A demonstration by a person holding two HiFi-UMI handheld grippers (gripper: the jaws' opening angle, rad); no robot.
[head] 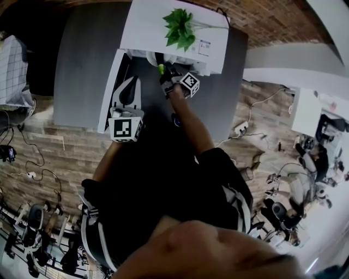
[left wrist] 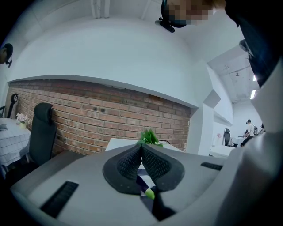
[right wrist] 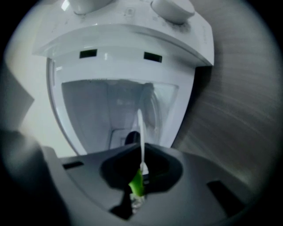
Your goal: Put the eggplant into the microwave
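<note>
Pinched by its green stem, the eggplant (right wrist: 137,183) sits in the near-shut right hand-held gripper (right wrist: 141,154) before the open microwave (right wrist: 124,57). Likely light and smooth, it may swing from that stem hold. Meanwhile the left hand-held gripper (left wrist: 141,150) is closed, empty.

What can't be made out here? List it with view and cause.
Eggplant body: right gripper view, only its green end shows, the shut jaws cover the rest.
Microwave cavity: head view, under its own top and the right gripper.
Microwave knobs: right gripper view, cut by the top edge.
</note>
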